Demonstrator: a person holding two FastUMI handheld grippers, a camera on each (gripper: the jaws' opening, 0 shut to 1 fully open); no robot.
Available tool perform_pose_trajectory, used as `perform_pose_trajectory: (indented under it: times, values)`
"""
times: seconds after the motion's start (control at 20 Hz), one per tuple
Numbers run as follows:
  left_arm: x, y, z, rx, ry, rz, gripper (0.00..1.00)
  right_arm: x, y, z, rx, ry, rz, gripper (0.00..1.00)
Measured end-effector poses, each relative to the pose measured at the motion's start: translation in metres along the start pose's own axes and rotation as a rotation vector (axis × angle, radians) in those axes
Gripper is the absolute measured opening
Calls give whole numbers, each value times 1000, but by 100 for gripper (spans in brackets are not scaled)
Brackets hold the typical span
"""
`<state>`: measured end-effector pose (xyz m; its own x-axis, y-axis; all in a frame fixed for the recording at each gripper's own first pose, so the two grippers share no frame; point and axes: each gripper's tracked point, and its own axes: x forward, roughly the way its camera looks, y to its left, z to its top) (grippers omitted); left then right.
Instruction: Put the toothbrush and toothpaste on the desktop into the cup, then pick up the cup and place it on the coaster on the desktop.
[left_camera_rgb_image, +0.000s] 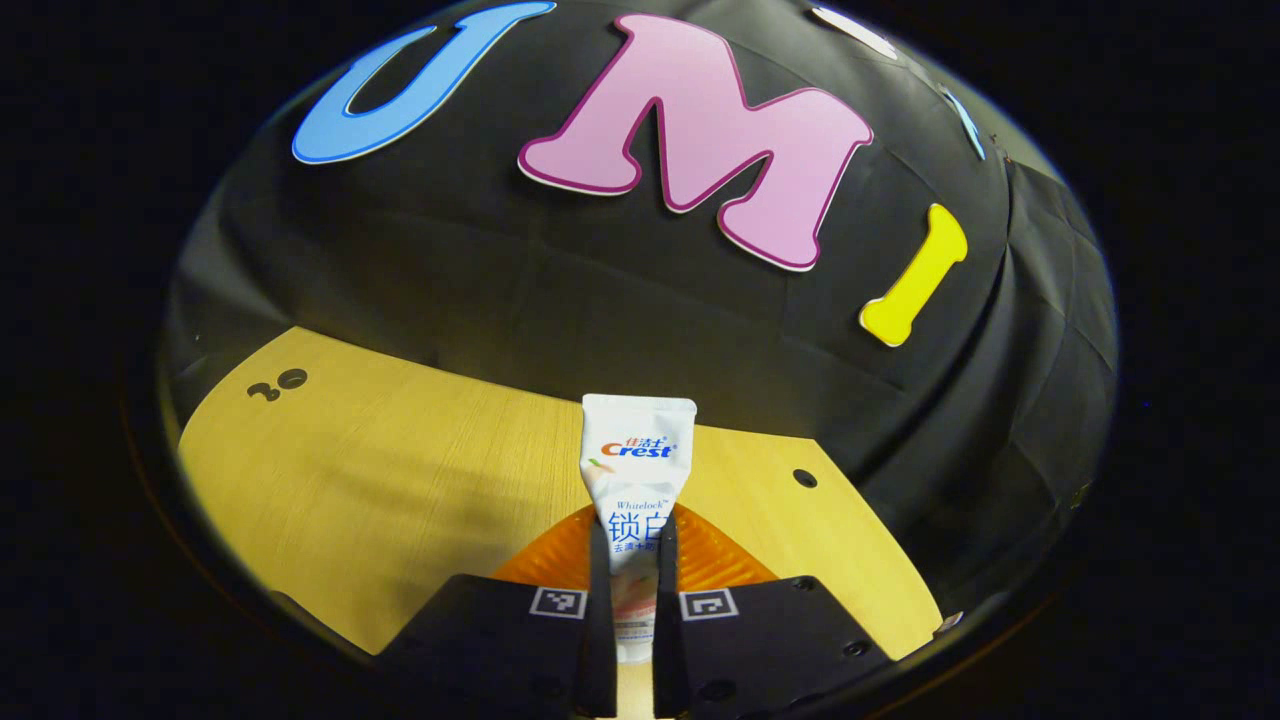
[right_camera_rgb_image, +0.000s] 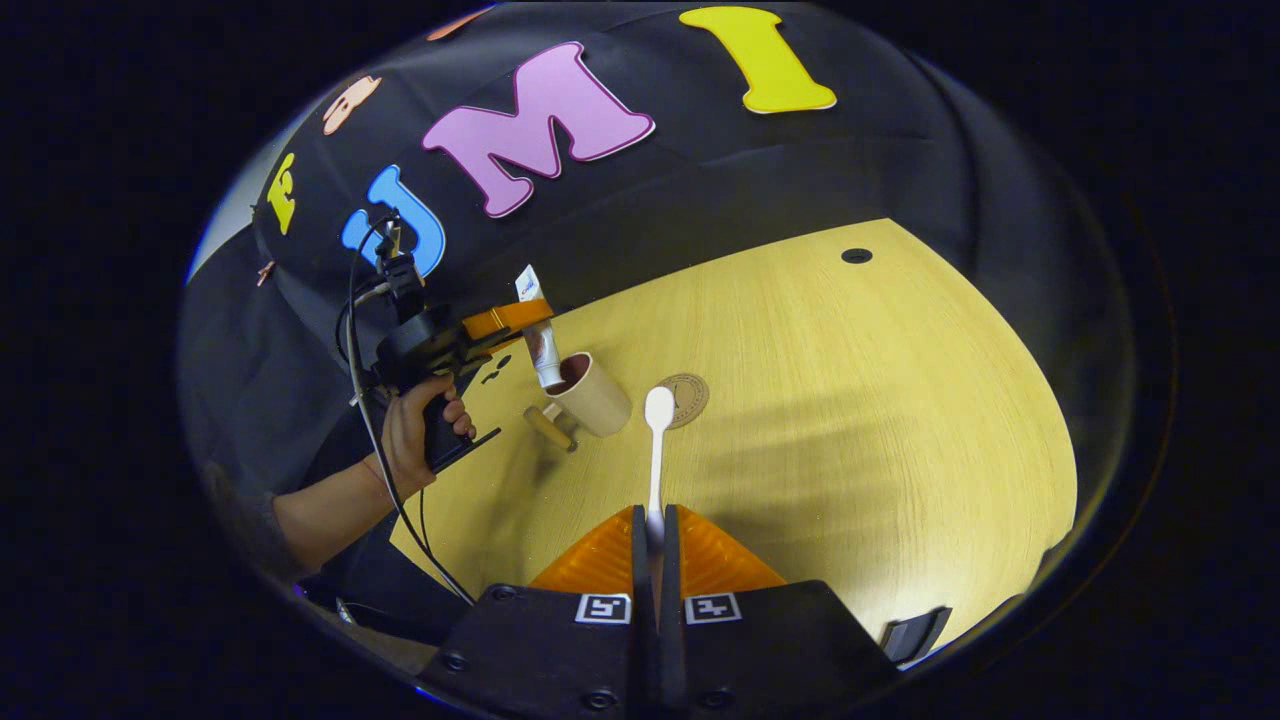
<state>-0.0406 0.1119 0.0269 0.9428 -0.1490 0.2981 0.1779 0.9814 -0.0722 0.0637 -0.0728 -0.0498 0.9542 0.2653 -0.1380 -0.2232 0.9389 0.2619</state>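
My left gripper (left_camera_rgb_image: 634, 600) pinches the toothpaste (left_camera_rgb_image: 636, 480), lowering it into the cup (right_camera_rgb_image: 592, 396); my right gripper (right_camera_rgb_image: 655, 560) clamps the toothbrush (right_camera_rgb_image: 657, 440), waiting. Nothing's in yet; the coaster (right_camera_rgb_image: 688, 397) lies beside the cup

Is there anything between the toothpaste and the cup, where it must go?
Nothing visible. In the right gripper view the left gripper holds the toothpaste upright, its lower end at the mouth of the cup. The toothbrush, in the right gripper, stays clear of that path.
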Motion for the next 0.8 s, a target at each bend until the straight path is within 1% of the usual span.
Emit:
perform_pose_trajectory:
  times: [0.1, 0.2, 0.35, 0.45, 0.5, 0.55, 0.65, 0.7, 0.75, 0.8]
  values:
    - [11, 3, -13, 36, 15, 35, 19, -4, -6, 0, 12, -5, -15, 5]
    - [22, 12, -26, 61, 40, 46, 19, -8, -11, 1, 23, -8, -29, 5]
    - [23, 6, -37, 76, 62, 8, 19, -10, -17, -1, 38, -10, -46, 5]
    - [23, 4, -41, 72, 69, -3, 23, -14, -24, -4, 50, -14, -52, 5]
    - [22, 3, -43, 71, 70, -3, 30, -14, -24, -2, 54, -16, -54, 5]
    - [20, 2, -43, 70, 71, -3, 26, -14, -23, -1, 58, -19, -54, 5]
    - [16, 5, -49, 69, 79, -4, 30, -14, -21, -2, 62, -21, -52, 5]
    - [14, 4, -52, 67, 79, -11, 35, -13, -21, -3, 61, -21, -51, 5]
    - [11, 4, -51, 69, 77, -11, 48, -12, -19, -3, 59, -20, -48, 5]
    - [10, 6, -50, 73, 75, -10, 46, -10, -16, -4, 58, -19, -45, 5]
